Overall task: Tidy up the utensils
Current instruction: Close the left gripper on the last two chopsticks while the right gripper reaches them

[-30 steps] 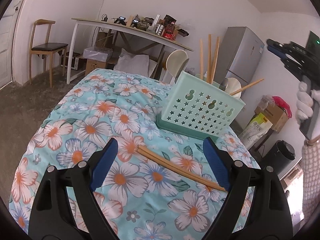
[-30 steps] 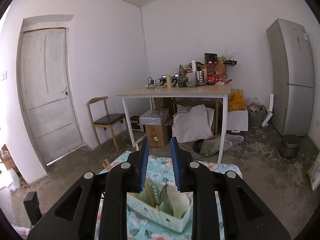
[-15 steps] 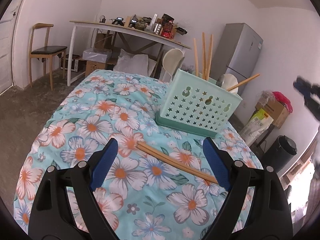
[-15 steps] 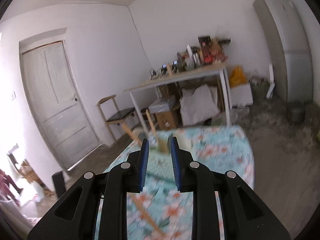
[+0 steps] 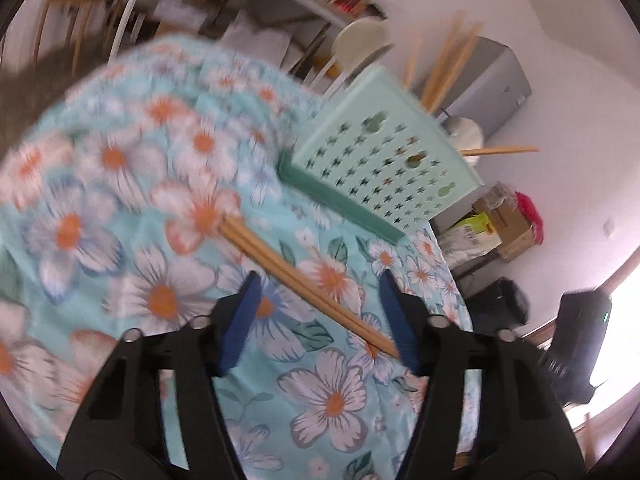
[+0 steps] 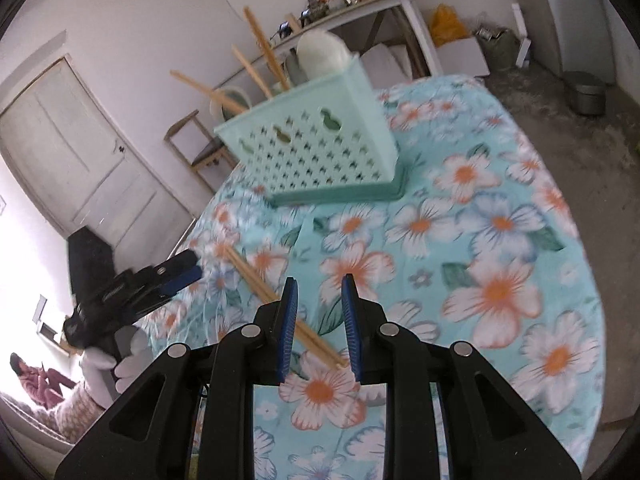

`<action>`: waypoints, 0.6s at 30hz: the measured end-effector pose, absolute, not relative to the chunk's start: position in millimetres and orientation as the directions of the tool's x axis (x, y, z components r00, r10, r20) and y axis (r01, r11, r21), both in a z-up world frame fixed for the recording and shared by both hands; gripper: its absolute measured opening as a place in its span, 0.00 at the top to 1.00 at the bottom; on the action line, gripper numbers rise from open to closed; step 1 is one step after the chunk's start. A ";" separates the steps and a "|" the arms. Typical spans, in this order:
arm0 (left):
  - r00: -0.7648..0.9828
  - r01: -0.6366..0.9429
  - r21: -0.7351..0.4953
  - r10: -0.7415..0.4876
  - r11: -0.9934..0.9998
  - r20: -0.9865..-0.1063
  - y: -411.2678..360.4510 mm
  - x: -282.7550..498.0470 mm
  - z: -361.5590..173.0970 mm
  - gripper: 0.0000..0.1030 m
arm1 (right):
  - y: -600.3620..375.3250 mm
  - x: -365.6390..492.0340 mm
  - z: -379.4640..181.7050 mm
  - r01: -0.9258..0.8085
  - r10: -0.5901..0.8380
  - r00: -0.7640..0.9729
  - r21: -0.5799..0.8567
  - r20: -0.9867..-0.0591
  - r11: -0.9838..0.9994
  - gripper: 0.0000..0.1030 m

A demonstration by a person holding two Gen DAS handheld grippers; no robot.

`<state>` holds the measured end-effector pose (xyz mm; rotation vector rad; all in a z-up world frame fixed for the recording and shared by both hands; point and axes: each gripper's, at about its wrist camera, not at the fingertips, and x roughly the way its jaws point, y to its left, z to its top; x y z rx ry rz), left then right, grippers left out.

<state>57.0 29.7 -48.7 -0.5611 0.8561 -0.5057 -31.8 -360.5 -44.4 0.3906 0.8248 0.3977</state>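
A pair of wooden chopsticks [image 5: 296, 276] lies flat on the floral tablecloth [image 5: 120, 184], in front of a mint-green perforated utensil basket [image 5: 384, 164] that holds several chopsticks and pale spoons. My left gripper [image 5: 320, 300] is open, its fingers either side of the chopsticks' near end. My right gripper [image 6: 318, 300] is open by a narrow gap and empty, just above the chopsticks' other end [image 6: 256, 276]. The basket [image 6: 312, 148] stands beyond it. The left gripper [image 6: 176, 276] shows in the right wrist view.
The round table's edge [image 6: 576, 248] drops off to a concrete floor at right. A white work table [image 6: 384, 0] with clutter, a wooden chair [image 6: 196, 148] and a door [image 6: 80, 152] stand behind. A grey fridge [image 5: 492, 80], boxes and a black bin [image 5: 500, 300] stand beyond the table.
Both grippers have dropped down and forward over the table toward the lying chopsticks. The right gripper swung from facing the room to facing the tabletop. Its jaws stay narrowly open.
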 end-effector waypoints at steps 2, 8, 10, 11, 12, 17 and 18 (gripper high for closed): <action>0.525 0.147 -0.700 -0.655 0.699 -0.544 31.5 63.6 -61.7 0.60 | -357.5 -30.5 -46.1 -0.194 0.490 0.610 0.482 -0.623 0.855 0.78; 0.497 0.048 -0.774 -0.688 0.631 -0.529 36.5 76.6 -89.1 0.78 | -358.1 -26.0 -53.7 -0.187 0.511 0.590 0.509 -0.626 0.840 0.78; 0.495 0.038 -0.789 -0.697 0.613 -0.518 36.3 80.5 -90.7 0.79 | -358.3 -24.3 -56.6 -0.183 0.513 0.583 0.514 -0.630 0.838 0.78; 0.495 0.032 -0.797 -0.702 0.603 -0.511 35.6 82.9 -91.5 0.79 | -358.6 -23.7 -58.2 -0.181 0.515 0.579 0.516 -0.632 0.837 0.78; 0.496 0.028 -0.803 -0.706 0.595 -0.506 35.3 84.8 -91.5 0.79 | -358.6 -23.2 -58.9 -0.179 0.516 0.578 0.518 -0.633 0.836 0.78; 0.506 0.016 -0.814 -0.707 0.580 -0.494 33.1 89.8 -94.9 0.86 | -360.7 -22.7 -59.1 -0.175 0.517 0.580 0.523 -0.630 0.834 0.78; 0.507 0.017 -0.815 -0.707 0.579 -0.492 34.0 89.8 -95.0 0.87 | -361.2 -23.0 -58.9 -0.175 0.517 0.581 0.523 -0.629 0.834 0.78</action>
